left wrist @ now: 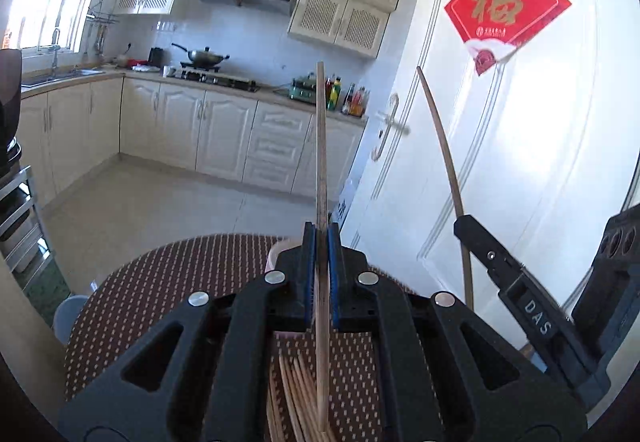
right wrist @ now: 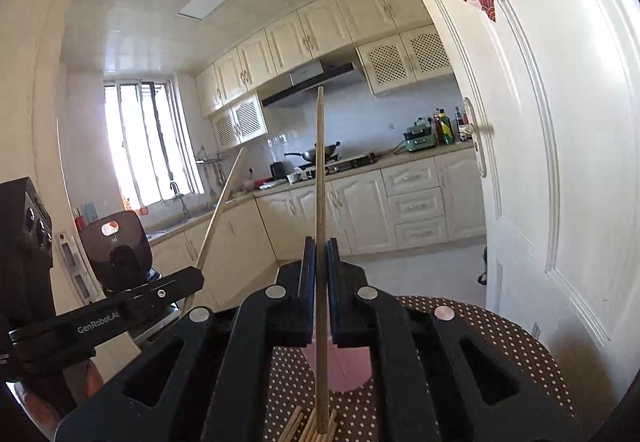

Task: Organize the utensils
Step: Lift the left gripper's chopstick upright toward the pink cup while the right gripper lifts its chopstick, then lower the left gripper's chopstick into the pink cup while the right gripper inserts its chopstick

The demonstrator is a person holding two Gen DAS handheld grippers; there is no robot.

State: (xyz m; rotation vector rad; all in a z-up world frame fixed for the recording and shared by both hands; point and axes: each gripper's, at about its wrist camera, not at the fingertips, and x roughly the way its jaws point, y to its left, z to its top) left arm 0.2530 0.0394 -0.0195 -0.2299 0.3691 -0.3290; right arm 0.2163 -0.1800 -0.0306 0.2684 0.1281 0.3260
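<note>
One thin light-wood chopstick (left wrist: pixel 321 146) is being clamped between the blue pads of the left gripper (left wrist: pixel 321 242), jaws pinched together on it w/ no gap showing. A 2nd, darker wooden chopstick (right wrist: pixel 320 178) is being pinched the same way by the right gripper (right wrist: pixel 320 254). Both sticks are being held roughly upright, tips up, well clear of the round table w/ brown white-dotted cloth (left wrist: pixel 168 282).

The rest of the pale wooden chopsticks, a loose pile (left wrist: pixel 294 398), is lying at the near edge of the table, below the jaws. A pink container (right wrist: pixel 340 366) is sitting just beyond the pile, toward the table's middle; prob. the holder, though its shape is being mostly hidden.

For the step in hand, likely pairing & dropping the two sticks in: the sticks should be brought parallel, tips levelled, then lowered over the pink container before the clamp is eased. Grip is being taken low on each stick, so swing at the top should be watched; slow wrist turns are advised.
</note>
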